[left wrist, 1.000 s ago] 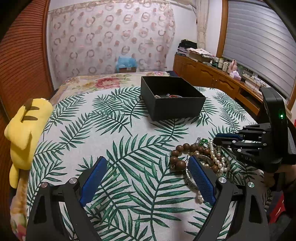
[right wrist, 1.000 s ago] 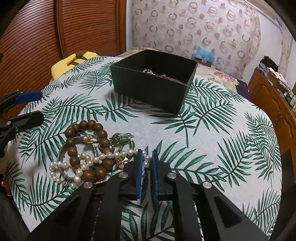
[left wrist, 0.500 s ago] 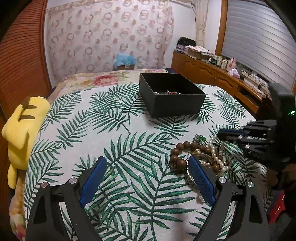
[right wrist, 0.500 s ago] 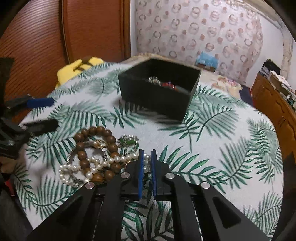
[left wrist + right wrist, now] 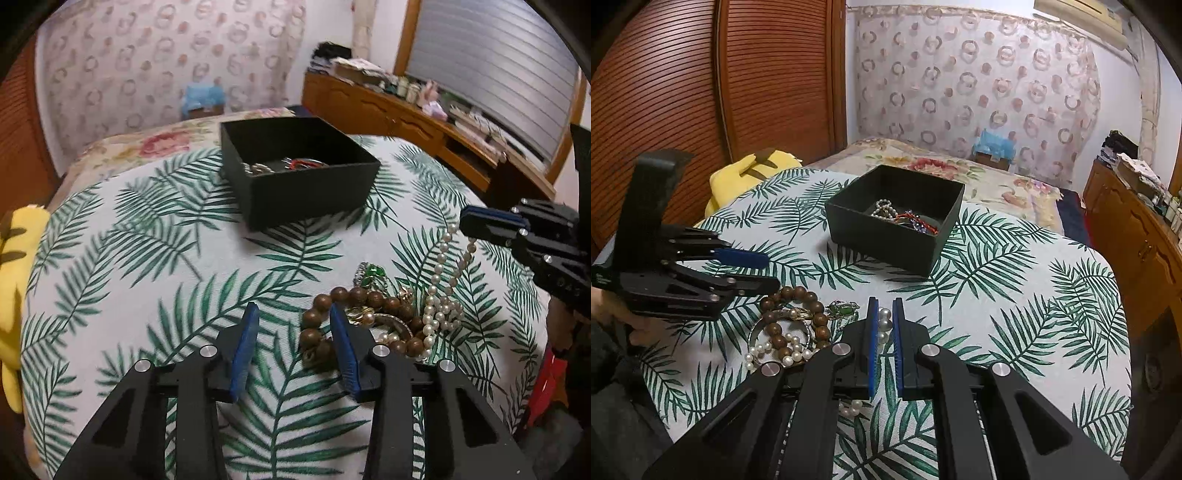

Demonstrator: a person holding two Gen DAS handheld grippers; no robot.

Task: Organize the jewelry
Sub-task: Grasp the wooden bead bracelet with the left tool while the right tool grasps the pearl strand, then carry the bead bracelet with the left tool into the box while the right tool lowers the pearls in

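A few pieces already lie in the black box (image 5: 894,236). Near its front, the right hand-held gripper (image 5: 884,325) pinches the pearl necklace (image 5: 441,273), lifting it from the remaining pile; the left hand-held gripper (image 5: 291,332) is closing, empty, beside the wooden bead bracelet (image 5: 354,314).

Home bedroom. Bed (image 5: 997,192) w/ floral cover lying along the far wall, patterned ring-print curtain (image 5: 960,74) hanging behind it. Louvred wooden wardrobe doors (image 5: 720,74) running down one side, yellow plush toy (image 5: 753,170) sitting at the table edge. Low wooden dresser (image 5: 406,114) under a shuttered window (image 5: 498,66), piling up w/ bottles, papers, folded clothes. Work surface is wearing a palm-leaf tablecloth (image 5: 1015,288) — domestic stuff, no shop or lab gear.
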